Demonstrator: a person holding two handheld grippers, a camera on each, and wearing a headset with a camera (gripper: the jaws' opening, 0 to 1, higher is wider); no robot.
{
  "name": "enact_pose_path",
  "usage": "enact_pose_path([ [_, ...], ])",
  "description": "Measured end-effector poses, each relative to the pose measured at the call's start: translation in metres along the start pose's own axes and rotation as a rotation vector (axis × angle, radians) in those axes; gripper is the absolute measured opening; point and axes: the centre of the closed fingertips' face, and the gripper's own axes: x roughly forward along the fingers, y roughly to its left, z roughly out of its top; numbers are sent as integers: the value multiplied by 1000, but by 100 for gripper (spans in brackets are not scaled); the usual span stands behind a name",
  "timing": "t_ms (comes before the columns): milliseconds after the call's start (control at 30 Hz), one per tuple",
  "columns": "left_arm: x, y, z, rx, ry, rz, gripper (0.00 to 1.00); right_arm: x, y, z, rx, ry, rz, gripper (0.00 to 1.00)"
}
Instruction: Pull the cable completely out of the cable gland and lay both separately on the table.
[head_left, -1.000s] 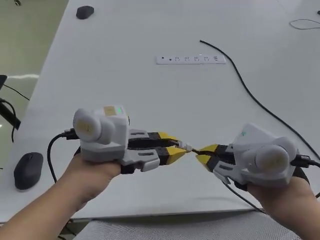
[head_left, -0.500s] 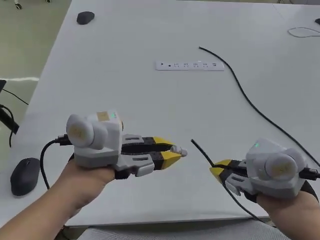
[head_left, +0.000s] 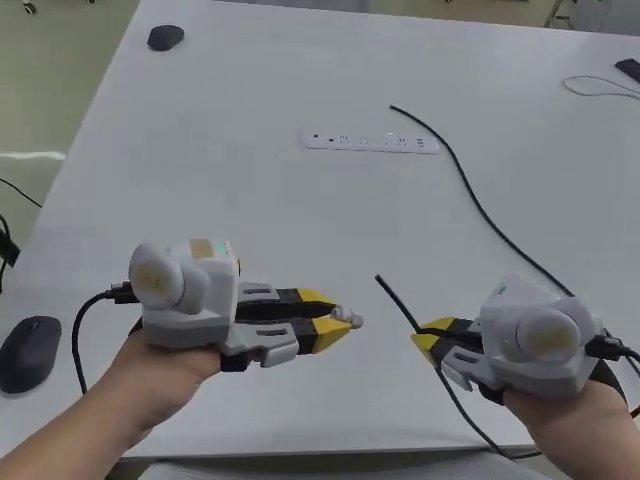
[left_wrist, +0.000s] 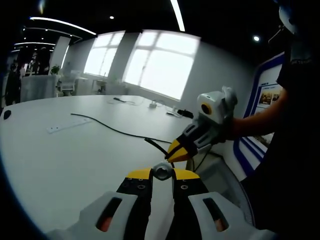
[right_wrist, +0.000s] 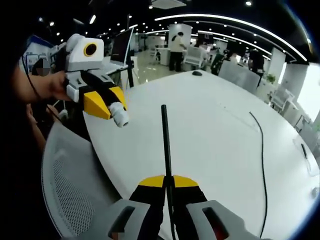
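The left gripper (head_left: 338, 322) clamps the cable gland (head_left: 351, 320). At its 3 o'clock, the right gripper (head_left: 424, 338) pinches the cable (head_left: 396, 299), held apart so its end clears the gland.

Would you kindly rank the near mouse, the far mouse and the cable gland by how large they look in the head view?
1. near mouse
2. far mouse, though distance alone may make it look smaller
3. cable gland

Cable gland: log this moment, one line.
left gripper: shut on cable gland | right gripper: shut on cable | cable: clear of cable gland
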Motion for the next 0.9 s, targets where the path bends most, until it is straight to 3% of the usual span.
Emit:
enact_pose_path([
  [367, -6, 14, -8, -15, -18, 27, 15, 8, -13, 22, -10, 20, -2, 0],
  [700, -11, 21, -24, -51, -20, 47, 15, 33, -14, 58, -26, 4, 34, 0],
  [900, -17, 28, -37, -58, -14, 63, 15, 51, -15, 70, -22, 4, 42, 0],
])
